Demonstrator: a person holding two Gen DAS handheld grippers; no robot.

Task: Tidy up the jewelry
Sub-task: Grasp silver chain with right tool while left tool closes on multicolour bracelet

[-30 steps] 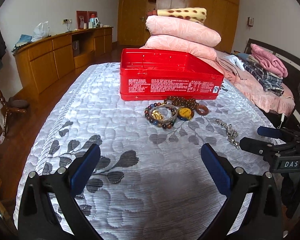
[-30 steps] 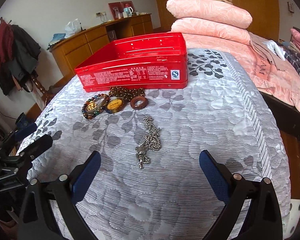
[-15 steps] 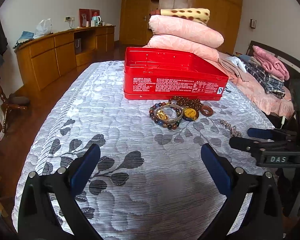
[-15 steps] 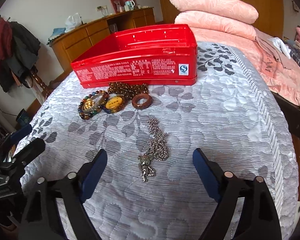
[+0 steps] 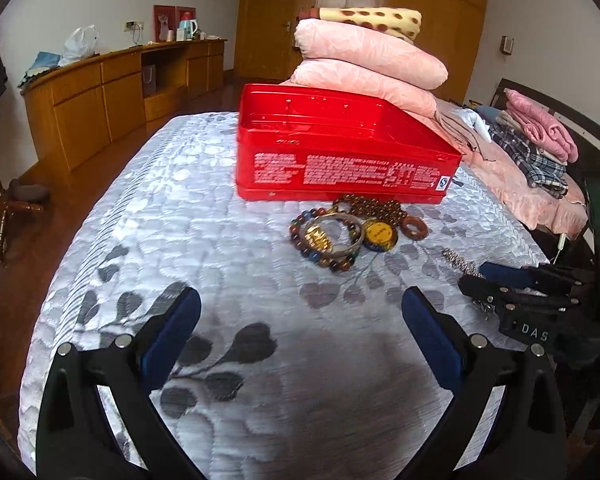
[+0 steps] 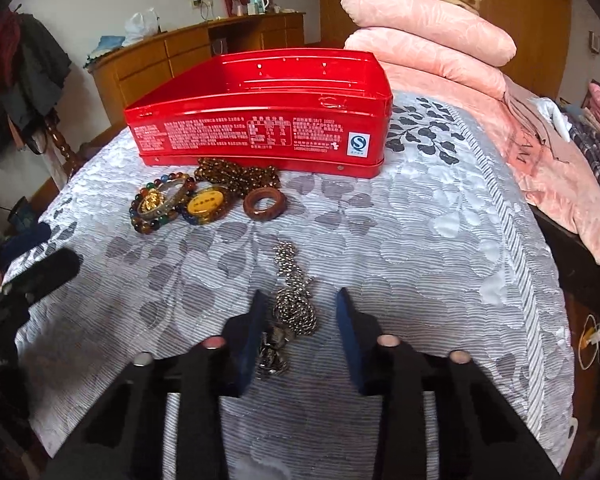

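Pickup of the chain (image 6: 294, 300) is the step in hand. The right gripper (image 6: 300, 332) is low over the quilt (image 6: 440, 240) with its jaws closing, the heaped chain and its small pendant lying between the blue pads. The left pad looks to be at the pendant's edge, but a gap shows on the right side, so I judge the chain not yet pinched; from this angle I cannot be sure of contact. The left gripper (image 5: 300, 340) hangs wide open over bare quilt, holding nothing.

Other jewelry lies in a cluster just in front of the red tin (image 6: 260, 108): bead bracelets (image 6: 160, 204), a brown bead string (image 6: 236, 176) touching the tin's base, and a wooden ring (image 6: 265, 203). The tin stands open and looks empty, so the sorting has barely begun.

Next, the jaws need to finish closing on the bulk of the heap, then lift slowly, since the loose tail toward the tin will trail and could slip free. The carry goes up over the tin's near wall.
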